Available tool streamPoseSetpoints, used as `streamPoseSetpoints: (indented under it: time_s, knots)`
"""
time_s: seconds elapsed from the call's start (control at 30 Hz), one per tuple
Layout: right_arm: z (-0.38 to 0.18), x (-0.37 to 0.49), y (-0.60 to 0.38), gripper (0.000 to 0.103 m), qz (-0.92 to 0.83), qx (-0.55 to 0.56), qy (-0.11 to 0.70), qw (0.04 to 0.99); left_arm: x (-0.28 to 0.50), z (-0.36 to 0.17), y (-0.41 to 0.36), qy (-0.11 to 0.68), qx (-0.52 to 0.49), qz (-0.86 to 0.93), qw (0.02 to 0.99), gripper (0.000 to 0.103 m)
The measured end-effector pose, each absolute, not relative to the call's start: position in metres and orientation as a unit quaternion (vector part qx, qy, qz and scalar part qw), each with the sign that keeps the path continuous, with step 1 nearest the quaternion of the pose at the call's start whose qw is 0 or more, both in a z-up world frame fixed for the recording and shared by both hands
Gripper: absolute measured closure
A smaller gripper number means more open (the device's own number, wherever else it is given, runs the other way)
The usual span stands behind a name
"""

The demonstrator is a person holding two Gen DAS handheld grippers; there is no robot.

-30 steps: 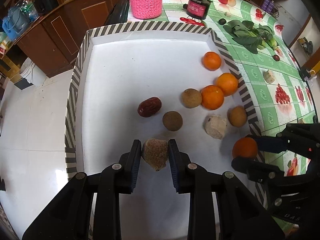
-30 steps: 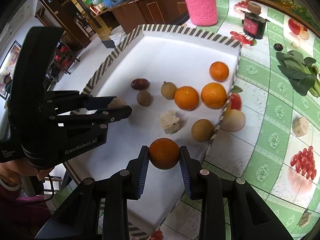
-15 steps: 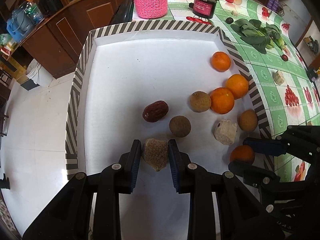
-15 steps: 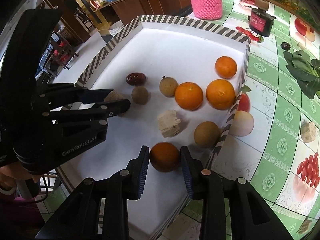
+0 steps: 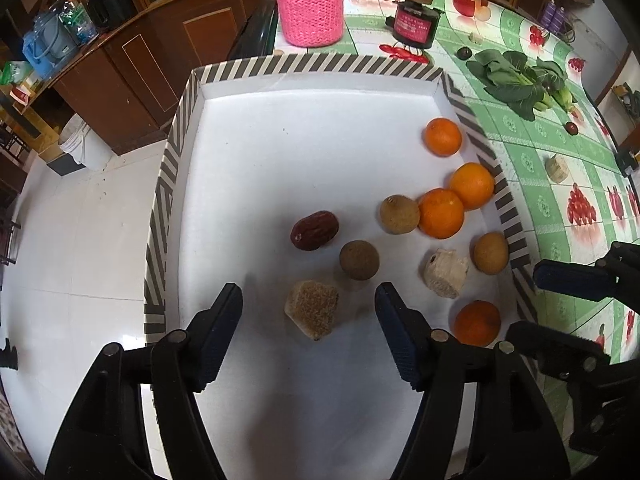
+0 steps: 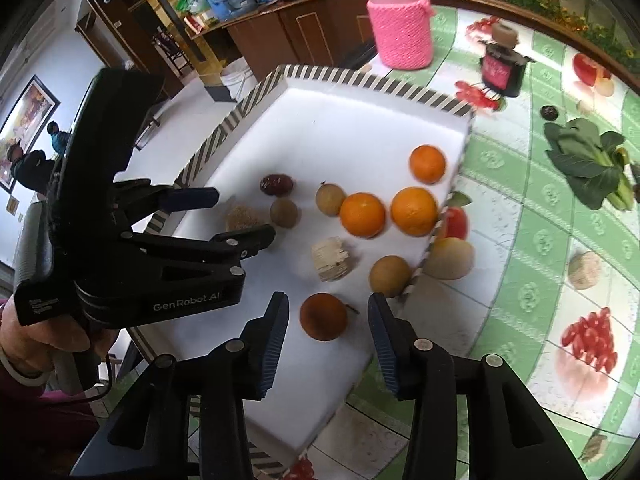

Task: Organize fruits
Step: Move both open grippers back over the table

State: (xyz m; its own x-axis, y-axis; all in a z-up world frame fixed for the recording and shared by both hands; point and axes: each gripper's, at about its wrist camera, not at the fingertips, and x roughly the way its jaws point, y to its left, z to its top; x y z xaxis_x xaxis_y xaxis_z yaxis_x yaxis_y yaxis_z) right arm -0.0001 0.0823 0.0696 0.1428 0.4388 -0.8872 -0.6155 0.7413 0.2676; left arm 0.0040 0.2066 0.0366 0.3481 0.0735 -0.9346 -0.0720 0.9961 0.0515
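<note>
A white tray with a striped rim (image 5: 168,184) (image 6: 208,148) holds several fruits. My left gripper (image 5: 308,296) (image 6: 244,216) points down into it, its jaws opening. A rough brown chunk (image 5: 312,312) (image 6: 242,216) lies on the tray floor between them, untouched. My right gripper (image 6: 328,302) (image 5: 524,304) is at the tray's near right corner, its jaws also opening. A dull orange (image 6: 323,316) (image 5: 478,322) sits free between them. Farther in lie three bright oranges (image 5: 441,213), brown round fruits (image 5: 359,259), a red date (image 5: 314,230) and a pale chunk (image 5: 446,273).
On the green fruit-print tablecloth stand a bottle in a pink knitted sleeve (image 5: 310,12) and a dark jar (image 5: 414,24). Leafy greens (image 5: 520,80) and a pale chunk (image 5: 557,168) lie right of the tray. The tray's left side overhangs the white floor. A hand (image 6: 24,332) grips the left tool.
Both grippers have spread their jaws. The left let go of the brown chunk, the right set the orange down on the tray floor and let it go.
</note>
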Motion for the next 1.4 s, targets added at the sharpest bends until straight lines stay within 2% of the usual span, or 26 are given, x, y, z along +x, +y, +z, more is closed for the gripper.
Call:
streamPoseSetpoints:
  time_s: [0.1,0.17,0.83,1.03,1.4]
  knots:
    - [0.075,0.0,0.072,0.058,0.344,-0.073,0.549,0.758,0.005,0.043,0.202,0.564,-0.001,0.037,0.825,0.035]
    - [0.078,-0.003,0.061,0.053,0.336,-0.067,0.546,0.764,0.005,0.047,0.196,0.56,-0.001,0.031,0.828,0.033]
    - [0.055,0.028,-0.108,0.052,0.173,0.016,0.57,0.803,0.053,0.058,0.075,0.544,0.035,-0.1,0.833,0.032]
    - [0.067,0.017,-0.166,0.045,0.126,0.027,0.559,0.819,0.071,0.055,0.035,0.54,0.06,-0.137,0.829,0.032]
    - [0.045,-0.011,-0.214,0.045,0.096,0.057,0.575,0.811,0.095,0.041,-0.006,0.541,0.083,-0.161,0.822,0.032]
